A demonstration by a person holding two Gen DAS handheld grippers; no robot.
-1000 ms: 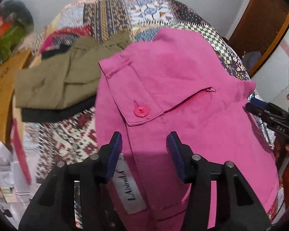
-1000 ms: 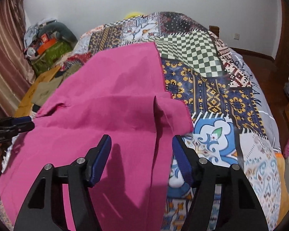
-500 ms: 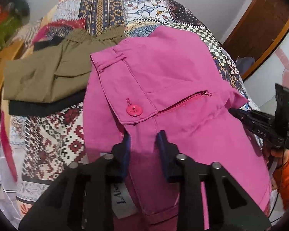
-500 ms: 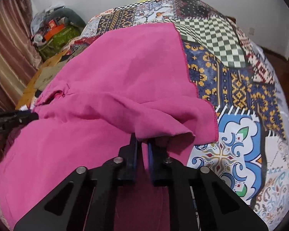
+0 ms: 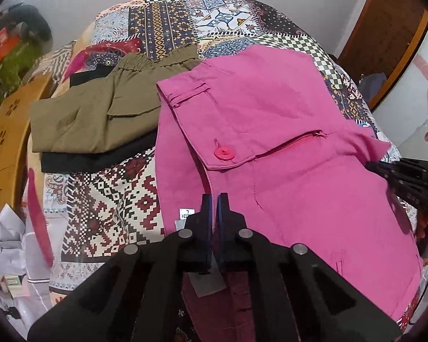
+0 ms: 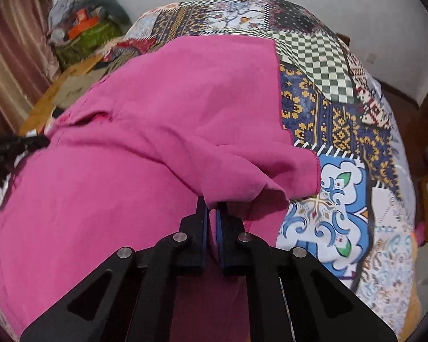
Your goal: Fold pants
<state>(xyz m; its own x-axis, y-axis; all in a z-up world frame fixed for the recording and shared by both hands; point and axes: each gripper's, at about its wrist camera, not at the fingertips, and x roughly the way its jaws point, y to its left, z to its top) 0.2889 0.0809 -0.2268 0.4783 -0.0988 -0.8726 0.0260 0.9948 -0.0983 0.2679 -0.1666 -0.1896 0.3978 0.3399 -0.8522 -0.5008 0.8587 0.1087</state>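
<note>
Pink pants [image 5: 285, 119] lie on a patchwork bedspread [image 5: 119, 199], with the waistband, a pink button [image 5: 224, 153] and a zip facing me. My left gripper [image 5: 214, 199] is shut on the near waistband edge beside a white label. In the right wrist view the pants [image 6: 145, 131] spread to the left. My right gripper [image 6: 211, 203] is shut on a bunched fold near their hem and holds it lifted off the bed [image 6: 342, 131]. Each gripper shows dark at the edge of the other's view.
Folded olive pants [image 5: 100, 119] lie on a black garment [image 5: 100, 159] left of the pink pants. A wooden board [image 5: 2, 142] and a cluttered pile stand at the bed's left side. A wooden door [image 5: 396, 37] is at the right, a curtain [image 6: 11, 65] at the far left.
Both grippers went from wide open to shut on the pink pants. The right one has gathered and lifted a fold of fabric; the left has closed on the waistband edge.
</note>
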